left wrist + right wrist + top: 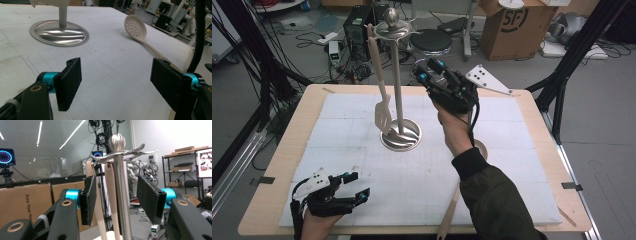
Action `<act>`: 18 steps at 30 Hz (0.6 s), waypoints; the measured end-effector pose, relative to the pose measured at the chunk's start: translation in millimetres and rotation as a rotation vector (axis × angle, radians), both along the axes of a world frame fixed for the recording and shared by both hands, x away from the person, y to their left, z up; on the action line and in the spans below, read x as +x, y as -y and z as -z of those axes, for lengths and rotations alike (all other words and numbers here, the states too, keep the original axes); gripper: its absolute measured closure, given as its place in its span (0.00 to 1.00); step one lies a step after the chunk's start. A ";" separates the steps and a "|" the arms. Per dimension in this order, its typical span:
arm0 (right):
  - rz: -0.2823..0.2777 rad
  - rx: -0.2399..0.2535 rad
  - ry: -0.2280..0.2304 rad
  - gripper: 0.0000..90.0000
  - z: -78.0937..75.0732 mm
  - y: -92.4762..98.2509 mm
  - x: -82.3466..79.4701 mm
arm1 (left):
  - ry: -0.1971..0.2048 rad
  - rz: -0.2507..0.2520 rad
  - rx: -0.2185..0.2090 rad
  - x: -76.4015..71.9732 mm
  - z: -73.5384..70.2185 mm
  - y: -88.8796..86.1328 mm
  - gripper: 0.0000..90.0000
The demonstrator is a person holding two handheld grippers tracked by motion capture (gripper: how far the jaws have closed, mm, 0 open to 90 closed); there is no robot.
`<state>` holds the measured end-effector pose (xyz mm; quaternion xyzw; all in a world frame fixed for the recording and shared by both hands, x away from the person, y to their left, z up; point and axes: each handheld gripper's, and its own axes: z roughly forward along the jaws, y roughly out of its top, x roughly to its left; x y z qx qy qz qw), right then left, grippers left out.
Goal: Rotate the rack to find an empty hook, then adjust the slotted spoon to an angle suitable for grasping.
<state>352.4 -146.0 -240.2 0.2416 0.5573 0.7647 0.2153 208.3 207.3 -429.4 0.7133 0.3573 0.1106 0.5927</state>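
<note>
A steel utensil stand (398, 85) rises from its round base (401, 136) on the white mat. A beige slotted spatula (383, 112) hangs from one of its top hooks. My right gripper (429, 70) is raised next to the stand's top, jaws open. Along those jaws, the right gripper (120, 195) has the pole (122, 202) and two beige handles (111, 200) just beyond its pads, apart from them. My left gripper (359, 185) rests open near the front left corner. A beige perforated spoon (136, 27) lies ahead of the left gripper (116, 80), partly under the right forearm.
The white mat (362, 150) covers most of the wooden table (287, 150). Past the far edge sit a cardboard box (517, 25), a computer tower (357, 25) and floor cables. Black frame struts (572, 55) stand at both sides.
</note>
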 end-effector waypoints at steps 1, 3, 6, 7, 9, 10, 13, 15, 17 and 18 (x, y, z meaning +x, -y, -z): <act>-0.005 0.000 0.001 0.56 0.9 3.5 -2.2 | -0.002 0.004 0.000 0.1 0.2 0.3 0.29; -0.010 -0.009 -0.007 0.54 2.1 9.2 -6.6 | -0.003 0.002 0.002 0.3 0.3 0.8 0.29; -0.023 -0.002 -0.010 0.54 7.6 18.6 -16.2 | -0.001 0.002 0.002 0.1 0.3 1.1 0.29; -0.030 0.011 -0.016 0.54 10.5 20.9 -19.6 | -0.001 0.003 0.003 0.1 0.3 0.9 0.29; -0.035 0.009 -0.017 0.54 14.6 24.0 -25.2 | -0.001 0.006 0.002 0.3 0.7 0.4 0.29; -0.034 0.014 -0.013 0.54 17.2 25.7 -29.0 | 0.001 0.007 -0.001 0.2 0.9 0.6 0.29; -0.041 0.026 -0.014 0.54 22.3 30.1 -36.1 | -0.002 0.009 0.005 1.0 1.7 0.6 0.29; -0.045 0.012 -0.015 0.53 23.9 32.4 -38.5 | -0.004 0.007 0.008 1.2 2.2 1.1 0.29; -0.035 0.003 -0.019 0.52 26.2 34.6 -40.5 | -0.005 0.009 0.008 1.5 2.8 1.7 0.29; -0.046 -0.002 -0.019 0.52 27.4 35.9 -40.7 | -0.005 0.009 0.008 1.6 3.0 1.7 0.29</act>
